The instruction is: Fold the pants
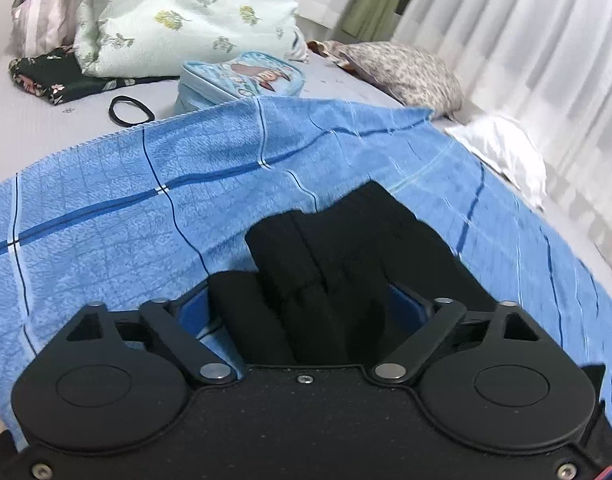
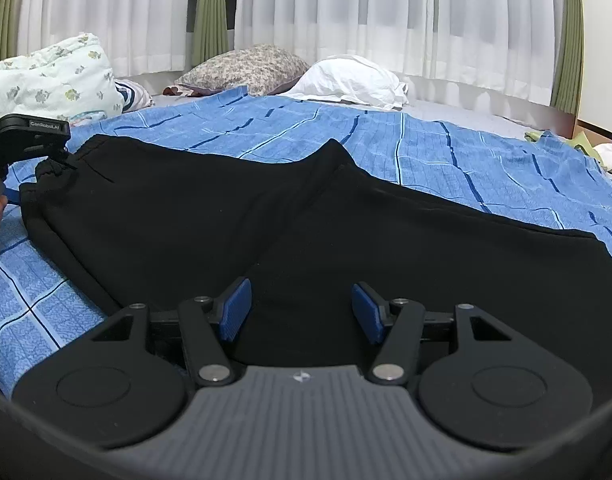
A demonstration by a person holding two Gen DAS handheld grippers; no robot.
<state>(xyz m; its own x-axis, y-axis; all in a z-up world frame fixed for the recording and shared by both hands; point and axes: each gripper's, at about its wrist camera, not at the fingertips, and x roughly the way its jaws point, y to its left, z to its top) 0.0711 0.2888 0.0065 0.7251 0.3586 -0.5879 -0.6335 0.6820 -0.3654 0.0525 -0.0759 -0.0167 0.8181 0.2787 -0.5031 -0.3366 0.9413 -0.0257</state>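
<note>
Black pants (image 2: pixel 266 216) lie spread on a blue checked blanket (image 2: pixel 446 156) on the bed. In the left wrist view the bunched waistband of the pants (image 1: pixel 318 264) fills the gap between the fingers of my left gripper (image 1: pixel 306 312), whose jaws stand wide apart around the cloth. In the right wrist view my left gripper (image 2: pixel 30 144) shows at the pants' left end. My right gripper (image 2: pixel 302 312) is open, its blue pads (image 2: pixel 236 312) apart just above the near edge of the pants.
A floral duvet bundle (image 1: pixel 178 12), a light blue pouch (image 1: pixel 242 76), a black hair band (image 1: pixel 130 110) and dark floral cloth (image 1: pixel 54 76) lie past the blanket. A patterned pillow (image 2: pixel 246 68) and a white pillow (image 2: pixel 354 80) lie by the white curtains (image 2: pixel 346 12).
</note>
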